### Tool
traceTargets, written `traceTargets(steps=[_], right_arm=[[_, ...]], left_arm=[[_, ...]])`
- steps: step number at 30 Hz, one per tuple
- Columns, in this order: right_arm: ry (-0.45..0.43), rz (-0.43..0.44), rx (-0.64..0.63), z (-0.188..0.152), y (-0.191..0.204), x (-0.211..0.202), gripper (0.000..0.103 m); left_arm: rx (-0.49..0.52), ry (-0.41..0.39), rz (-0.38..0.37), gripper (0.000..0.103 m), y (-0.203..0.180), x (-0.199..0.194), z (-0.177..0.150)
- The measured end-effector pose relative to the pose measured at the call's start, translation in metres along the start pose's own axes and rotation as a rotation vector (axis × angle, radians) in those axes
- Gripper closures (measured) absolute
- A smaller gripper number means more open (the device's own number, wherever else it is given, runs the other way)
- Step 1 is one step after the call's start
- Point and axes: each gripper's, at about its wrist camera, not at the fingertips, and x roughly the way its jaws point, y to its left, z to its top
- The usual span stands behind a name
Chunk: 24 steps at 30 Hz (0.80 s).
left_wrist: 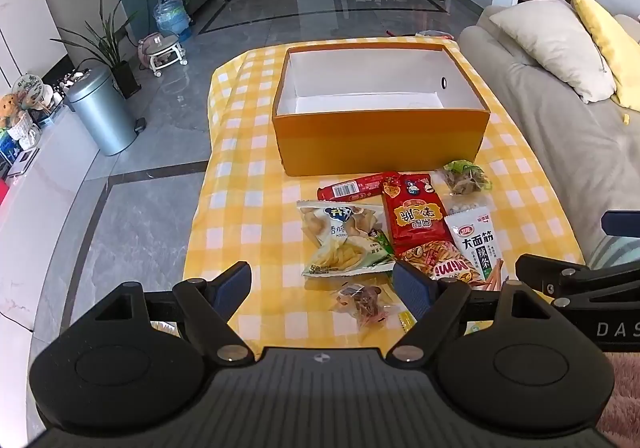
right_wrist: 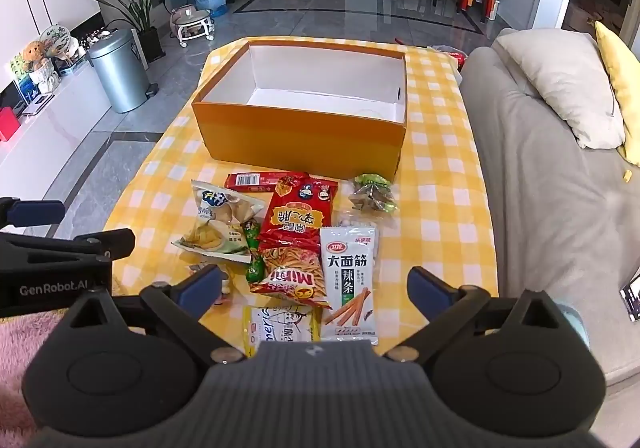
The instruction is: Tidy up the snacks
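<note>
Left wrist view: left gripper (left_wrist: 322, 288) spread wide, holding nothing, tilted down over the near edge of the yellow checked cloth (left_wrist: 248, 183). Straight ahead, between the jaws and the empty orange box (left_wrist: 380, 139), a loose pile of snack packets; nearest, a small clear-wrapped snack (left_wrist: 362, 302) just inside the right pad, then the potato chip bag (left_wrist: 344, 240) lying slantwise beyond it. Right wrist view: right gripper (right_wrist: 314, 290) likewise wide and empty, above the same pile. Directly between its jaws, the red Mimi stick bag (right_wrist: 294, 280) and the white spicy strip packet (right_wrist: 350, 280), long axes running away toward the box. Likely the nearer hand for those two; chips closer to the left.
</note>
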Motion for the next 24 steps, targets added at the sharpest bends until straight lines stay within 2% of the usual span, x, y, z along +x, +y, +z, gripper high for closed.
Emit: traceTargets(steps=[24], right_arm=[[0.007, 0.002, -0.004, 0.0006, 0.0011, 0.0003, 0.007]], left_arm=[[0.0, 0.0, 0.0, 0.009, 0.0007, -0.0001, -0.0001]])
